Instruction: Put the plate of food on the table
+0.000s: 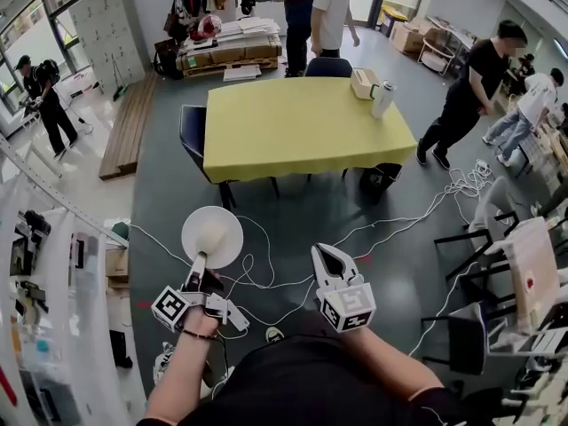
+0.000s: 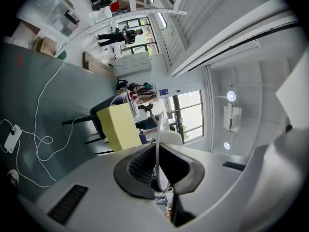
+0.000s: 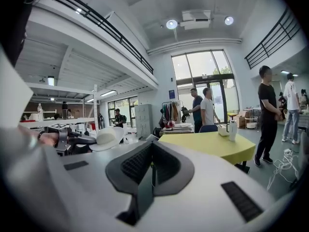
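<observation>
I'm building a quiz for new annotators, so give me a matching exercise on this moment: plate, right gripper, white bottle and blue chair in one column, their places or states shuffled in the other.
1. plate
2. right gripper
3. white bottle
4. blue chair

A. stands on the yellow table, near its far right corner
B. jaws together, nothing between them
C. at the table's far side
D. held by its rim in the left gripper

Pairs: 1-D, 2-B, 3-A, 4-C.
</observation>
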`<state>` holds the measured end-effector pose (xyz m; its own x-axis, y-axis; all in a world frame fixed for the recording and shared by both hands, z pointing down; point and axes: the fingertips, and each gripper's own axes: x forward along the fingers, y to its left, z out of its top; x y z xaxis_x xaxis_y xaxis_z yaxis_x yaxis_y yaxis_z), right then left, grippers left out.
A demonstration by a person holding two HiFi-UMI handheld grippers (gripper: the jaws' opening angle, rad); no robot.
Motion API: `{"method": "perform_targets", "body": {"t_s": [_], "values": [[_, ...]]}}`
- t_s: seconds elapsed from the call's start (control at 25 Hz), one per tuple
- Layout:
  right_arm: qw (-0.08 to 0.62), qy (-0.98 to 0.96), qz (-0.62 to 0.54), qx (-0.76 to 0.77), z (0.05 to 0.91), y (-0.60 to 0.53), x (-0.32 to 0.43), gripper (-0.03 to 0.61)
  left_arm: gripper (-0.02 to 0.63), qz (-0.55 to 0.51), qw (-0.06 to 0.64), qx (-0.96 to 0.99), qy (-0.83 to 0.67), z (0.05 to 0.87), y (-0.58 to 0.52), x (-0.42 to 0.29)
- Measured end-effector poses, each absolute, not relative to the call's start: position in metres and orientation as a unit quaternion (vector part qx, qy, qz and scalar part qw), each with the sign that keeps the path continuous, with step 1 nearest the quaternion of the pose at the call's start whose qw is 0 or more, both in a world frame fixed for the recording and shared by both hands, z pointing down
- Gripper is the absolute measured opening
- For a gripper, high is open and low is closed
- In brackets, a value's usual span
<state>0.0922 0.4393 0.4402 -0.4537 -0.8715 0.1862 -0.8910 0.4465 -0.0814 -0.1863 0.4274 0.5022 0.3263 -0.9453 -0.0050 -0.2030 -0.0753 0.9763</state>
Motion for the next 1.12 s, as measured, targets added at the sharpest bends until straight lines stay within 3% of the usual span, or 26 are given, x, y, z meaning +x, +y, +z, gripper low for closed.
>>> {"method": "perform_targets", "body": {"t_s": [0.52,1.12], "values": [[0.062,-0.85,0.081,0.517,0.444,0.425,0.103,0.012,0.021,-0.387,0.493,0.625,-0.467,0.502,0.403,-0.211],[0.055,-0.868,0.076,0.488,0.441,0.312,0.105,0.012,0.021,-0.388,0.496,0.618,-0.471,0.501,0.311,-0.187]]}}
